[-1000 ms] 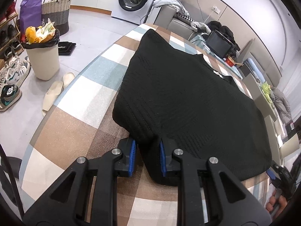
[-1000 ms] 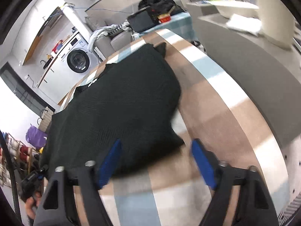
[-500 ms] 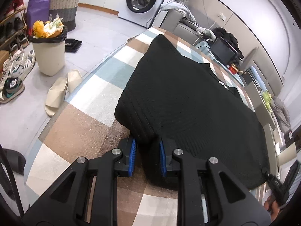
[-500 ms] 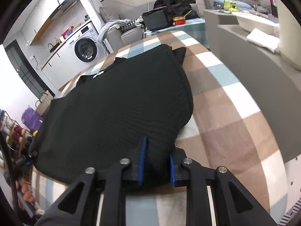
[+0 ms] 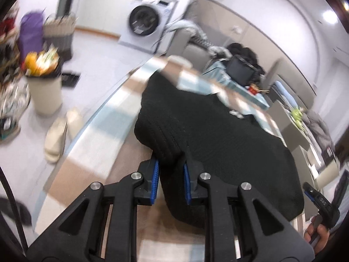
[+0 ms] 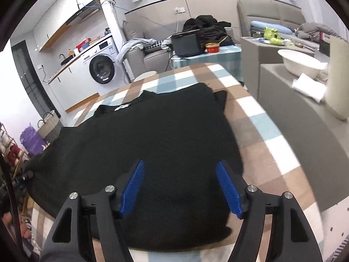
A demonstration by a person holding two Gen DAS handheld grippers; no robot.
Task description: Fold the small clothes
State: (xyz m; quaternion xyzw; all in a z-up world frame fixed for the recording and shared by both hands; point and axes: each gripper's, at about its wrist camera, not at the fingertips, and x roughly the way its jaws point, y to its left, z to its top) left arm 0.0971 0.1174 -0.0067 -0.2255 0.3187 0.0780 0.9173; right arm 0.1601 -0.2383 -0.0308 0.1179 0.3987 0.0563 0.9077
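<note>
A black knit sweater (image 5: 218, 135) lies spread on the checked tablecloth (image 5: 93, 144). My left gripper (image 5: 171, 166) is shut on the near left corner of its hem, its jaws still closing, and that corner bunches up off the table between the blue pads. In the right wrist view the sweater (image 6: 163, 126) fills the middle. My right gripper (image 6: 180, 170) hovers over the near right hem with its jaws opening wide; fabric lies under them and the pads (image 6: 133, 185) do not press it. The right gripper (image 5: 320, 200) and a hand show at the left view's lower right.
A grey counter (image 6: 294, 113) with a white bowl (image 6: 301, 63) runs along the table's right side. Beyond the table stand a side table with a black box (image 6: 187, 43) and a washing machine (image 5: 146, 26). On the floor at left are a bin (image 5: 44, 91) and slippers (image 5: 59, 135).
The left gripper has lifted the hem corner upward. The right gripper closed on the hem half a second ago and has now let go, its jaws spread wide.
</note>
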